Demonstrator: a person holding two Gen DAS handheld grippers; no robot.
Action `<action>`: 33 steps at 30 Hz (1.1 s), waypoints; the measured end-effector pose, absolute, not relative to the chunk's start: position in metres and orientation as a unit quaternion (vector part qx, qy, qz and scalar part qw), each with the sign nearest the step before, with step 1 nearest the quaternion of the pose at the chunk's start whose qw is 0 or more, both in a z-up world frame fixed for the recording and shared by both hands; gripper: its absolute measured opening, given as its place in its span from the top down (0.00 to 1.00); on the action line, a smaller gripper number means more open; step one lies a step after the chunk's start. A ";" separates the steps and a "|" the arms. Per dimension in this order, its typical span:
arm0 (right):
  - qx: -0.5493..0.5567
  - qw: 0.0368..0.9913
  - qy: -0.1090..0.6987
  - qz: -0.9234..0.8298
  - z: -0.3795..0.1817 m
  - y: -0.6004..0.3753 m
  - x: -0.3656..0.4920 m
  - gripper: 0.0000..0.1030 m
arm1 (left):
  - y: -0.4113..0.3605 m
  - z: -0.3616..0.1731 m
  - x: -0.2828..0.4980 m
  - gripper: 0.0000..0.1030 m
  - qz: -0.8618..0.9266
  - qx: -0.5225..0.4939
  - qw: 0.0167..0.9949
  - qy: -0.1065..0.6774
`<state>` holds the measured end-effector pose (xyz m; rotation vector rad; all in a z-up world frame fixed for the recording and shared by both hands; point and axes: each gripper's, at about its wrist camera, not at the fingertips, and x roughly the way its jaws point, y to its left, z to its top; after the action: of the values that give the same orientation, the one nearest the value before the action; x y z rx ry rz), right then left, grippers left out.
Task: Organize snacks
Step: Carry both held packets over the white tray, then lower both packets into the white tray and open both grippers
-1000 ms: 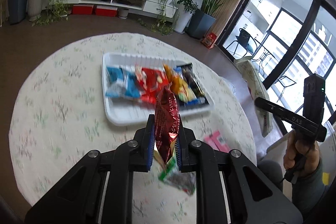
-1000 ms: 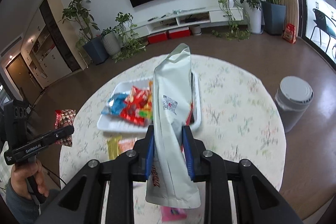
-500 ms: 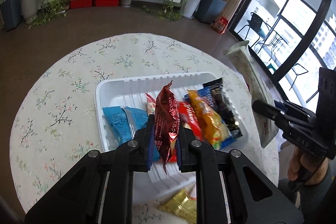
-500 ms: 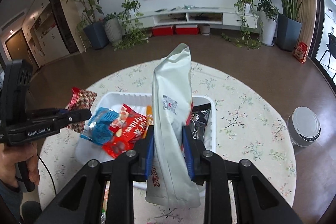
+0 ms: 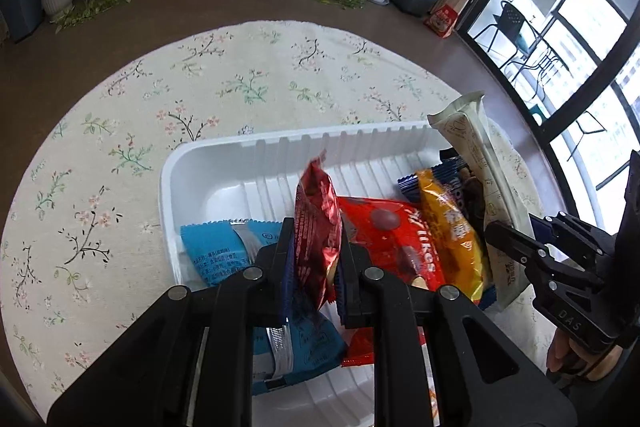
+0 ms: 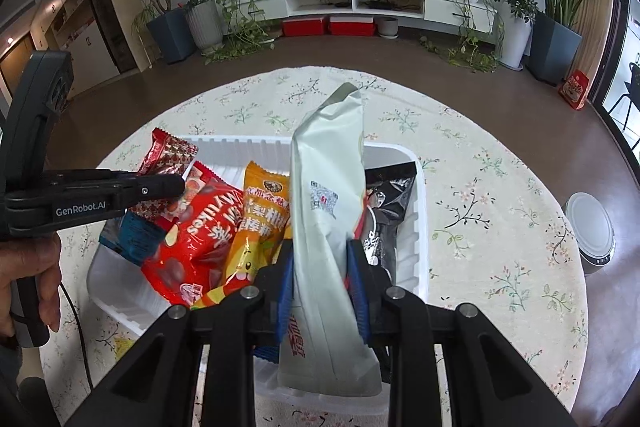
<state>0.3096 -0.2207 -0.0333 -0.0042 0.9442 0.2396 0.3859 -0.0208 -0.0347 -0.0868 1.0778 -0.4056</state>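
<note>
The round table (image 5: 248, 75) with its flowered cloth spreads ahead of both grippers, and the white ribbed tray (image 5: 224, 167) on it lies directly beneath the jaws. The right gripper (image 6: 320, 267) has its jaws drawn in narrow on a tall pale-green pouch (image 6: 330, 187), which stands upright between the blue pads, its lower end down over the tray's near rim. The left gripper (image 5: 314, 259) likewise pinches a dark-red foil packet (image 5: 316, 223) edge-on between its pads. Below and just right of the left jaws lie a red Mylikes bag (image 5: 390, 239), an orange-yellow packet (image 5: 450, 231) and a dark blue packet (image 5: 460, 183); below and to their left lies a light-blue packet (image 5: 224, 251). Compared with half a second ago, both grippers have come closer over the tray, which now fills more of each view, and each grip is unchanged.
</note>
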 end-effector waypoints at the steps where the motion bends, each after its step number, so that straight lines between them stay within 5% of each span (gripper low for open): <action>1: -0.003 0.884 0.453 0.117 -0.034 -0.219 0.310 0.73 | -0.021 -0.035 0.387 0.86 -0.190 -0.041 0.839 0.508; 19: -0.038 0.884 0.454 0.106 -0.035 -0.198 0.307 0.72 | -0.025 -0.033 0.379 0.77 -0.177 -0.034 0.837 0.517; 22: -0.043 0.886 0.451 0.103 -0.035 -0.196 0.306 0.71 | -0.027 -0.030 0.377 0.63 -0.181 -0.037 0.838 0.513; 24: -0.041 0.886 0.451 0.102 -0.037 -0.196 0.305 0.67 | -0.029 -0.029 0.375 0.38 -0.184 -0.035 0.839 0.511; 25: -0.040 0.886 0.451 0.102 -0.037 -0.196 0.305 0.67 | -0.031 -0.027 0.373 0.34 -0.181 -0.028 0.842 0.508; 33: -0.034 0.894 0.436 0.099 -0.030 -0.198 0.300 0.50 | -0.027 -0.023 0.365 0.25 -0.177 -0.036 0.847 0.500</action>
<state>0.2998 -0.1980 -0.0303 -0.0707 0.9040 0.2053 0.3648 -0.0267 -0.0226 -0.0758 1.0549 -0.3737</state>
